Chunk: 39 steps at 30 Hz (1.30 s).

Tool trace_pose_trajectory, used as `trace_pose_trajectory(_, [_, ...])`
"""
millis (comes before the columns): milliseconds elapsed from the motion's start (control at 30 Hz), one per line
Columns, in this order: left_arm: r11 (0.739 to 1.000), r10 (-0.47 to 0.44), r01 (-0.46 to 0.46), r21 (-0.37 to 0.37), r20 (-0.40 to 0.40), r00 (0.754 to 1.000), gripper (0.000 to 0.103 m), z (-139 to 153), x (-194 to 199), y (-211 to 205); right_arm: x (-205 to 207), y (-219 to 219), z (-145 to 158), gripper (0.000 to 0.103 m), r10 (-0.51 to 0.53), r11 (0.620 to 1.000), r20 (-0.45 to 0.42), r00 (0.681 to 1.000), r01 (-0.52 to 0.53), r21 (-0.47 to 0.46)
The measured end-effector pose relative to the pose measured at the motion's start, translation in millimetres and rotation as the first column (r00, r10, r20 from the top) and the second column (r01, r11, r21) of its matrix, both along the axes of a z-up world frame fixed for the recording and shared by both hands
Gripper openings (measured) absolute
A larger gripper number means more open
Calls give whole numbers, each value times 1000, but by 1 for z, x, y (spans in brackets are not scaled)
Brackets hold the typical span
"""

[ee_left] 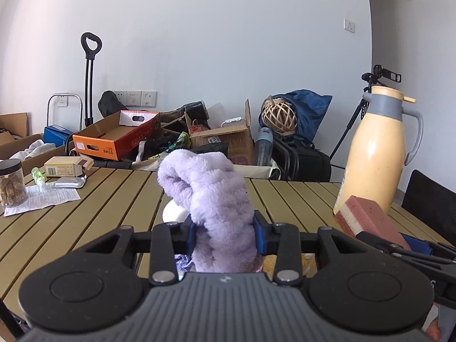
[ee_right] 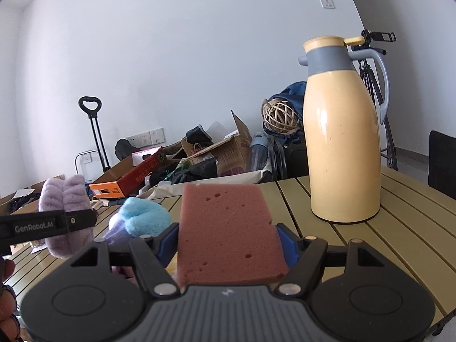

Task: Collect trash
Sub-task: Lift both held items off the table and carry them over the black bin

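Right now both grippers are loaded and lifted above the slatted table (ee_left: 85, 199). The left gripper (ee_left: 226, 235) is clamped on a fluffy purple cloth (ee_left: 211, 193), its blue pads pressed into the pile at either side, with most of the cloth bulging up and forward beyond the fingers. The right gripper (ee_right: 228, 242) is closed on a pink sponge (ee_right: 228, 228), gripped across its width so that the slab sticks out ahead of the fingers and blocks much of that camera's view.

No bin or bag shows in either view, so where these go cannot be told. Carrying them well probably means keeping both grips firm and the two tools apart, since the left one already reaches across in front of the right.

A blue fuzzy piece (ee_right: 144, 218) lies on the table just ahead and left of the sponge, between the two grippers. The yellow jug (ee_right: 342, 131) stands toward the table's far right edge; swinging the sponge that way risks knocking it. Paper (ee_left: 42, 202) and a jar (ee_left: 11, 183) sit at the far left edge.
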<state>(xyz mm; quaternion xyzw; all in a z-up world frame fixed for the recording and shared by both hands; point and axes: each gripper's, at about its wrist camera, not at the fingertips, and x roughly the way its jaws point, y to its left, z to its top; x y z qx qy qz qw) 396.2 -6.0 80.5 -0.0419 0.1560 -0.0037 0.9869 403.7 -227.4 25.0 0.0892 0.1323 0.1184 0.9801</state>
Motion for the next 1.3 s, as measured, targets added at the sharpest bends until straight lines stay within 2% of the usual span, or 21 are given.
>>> trace_pose_trajectory(233, [1000, -7, 7, -19, 22, 1000, 39, 12, -38, 6, -34, 15, 11, 70, 27, 999, 45, 999, -25, -28])
trace_pose_trajectory(733, [1000, 13, -13, 0, 8, 1000, 39, 21, -124, 20, -107, 28, 13, 70, 100, 995, 13, 995, -99, -31])
trace_pose_trajectory(1033, [1000, 2, -1, 19, -15, 1000, 39, 15, -172, 18, -154, 30, 9, 70, 123, 991, -20, 992, -123, -50])
trace_pose_trajectory(1300, [1000, -3, 4, 28, -66, 998, 39, -2, -205, 18, -188, 33, -5, 70, 149, 986, -74, 986, -154, -68])
